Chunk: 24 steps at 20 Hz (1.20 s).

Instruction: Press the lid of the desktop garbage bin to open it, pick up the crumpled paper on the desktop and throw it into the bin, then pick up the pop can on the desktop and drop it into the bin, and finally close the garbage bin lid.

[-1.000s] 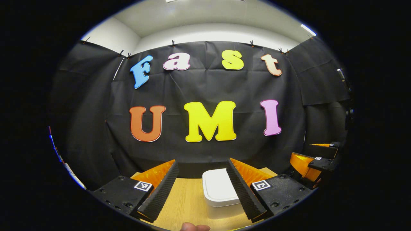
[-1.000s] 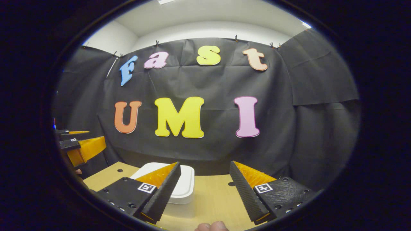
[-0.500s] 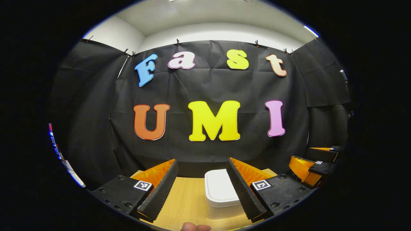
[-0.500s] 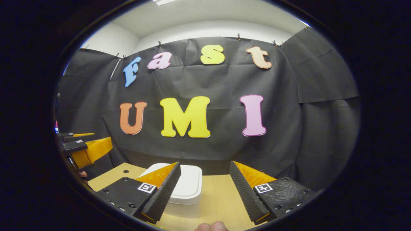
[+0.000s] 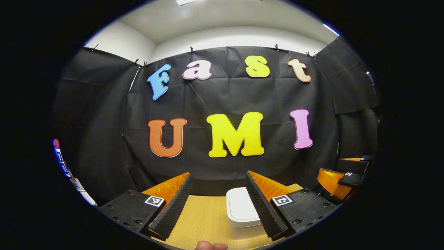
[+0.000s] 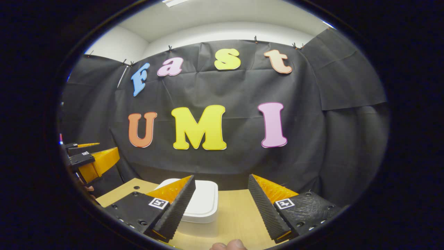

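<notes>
One white garbage bin [image 5: 242, 211] with its lid [image 6: 204, 201] down stands on the wooden table [image 5: 204, 218] at the foot of the black cloth wall, partly behind the inner finger of each gripper in both views. Both the left gripper [image 5: 218, 205] and the right gripper [image 6: 222, 208] hover above the table with jaws spread wide and nothing between them. Each gripper also appears at the edge of the other's view, where a fingertip [image 6: 229, 244] of the person shows at the bottom rim.

garbage bin [image 5: 241, 211] | white, rounded-rectangular | lid closed | upright on wooden desktop [image 5: 204, 218]
</notes>
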Tool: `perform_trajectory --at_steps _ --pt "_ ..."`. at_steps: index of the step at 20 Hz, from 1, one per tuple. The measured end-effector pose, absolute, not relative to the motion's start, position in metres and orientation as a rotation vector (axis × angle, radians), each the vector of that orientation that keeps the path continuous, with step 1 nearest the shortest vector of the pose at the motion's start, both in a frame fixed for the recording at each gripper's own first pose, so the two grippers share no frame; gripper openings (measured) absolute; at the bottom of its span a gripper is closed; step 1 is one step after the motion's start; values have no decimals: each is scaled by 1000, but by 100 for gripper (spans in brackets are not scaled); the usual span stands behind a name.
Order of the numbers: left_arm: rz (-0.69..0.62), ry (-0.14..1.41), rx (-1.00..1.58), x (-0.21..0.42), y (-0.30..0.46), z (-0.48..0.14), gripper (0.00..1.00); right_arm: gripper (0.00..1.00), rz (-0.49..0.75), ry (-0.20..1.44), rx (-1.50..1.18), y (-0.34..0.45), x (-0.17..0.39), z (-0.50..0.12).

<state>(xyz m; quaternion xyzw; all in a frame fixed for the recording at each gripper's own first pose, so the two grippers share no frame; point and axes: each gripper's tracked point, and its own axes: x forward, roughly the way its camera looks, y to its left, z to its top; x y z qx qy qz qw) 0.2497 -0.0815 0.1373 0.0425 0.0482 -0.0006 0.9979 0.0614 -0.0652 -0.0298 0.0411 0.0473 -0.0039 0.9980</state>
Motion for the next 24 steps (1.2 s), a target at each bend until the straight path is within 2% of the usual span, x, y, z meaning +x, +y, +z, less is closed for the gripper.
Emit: perform_trajectory --at_steps 24 --pt "29 103 76 233 -64 144 97 95 19 61 76 -48 50 -19"
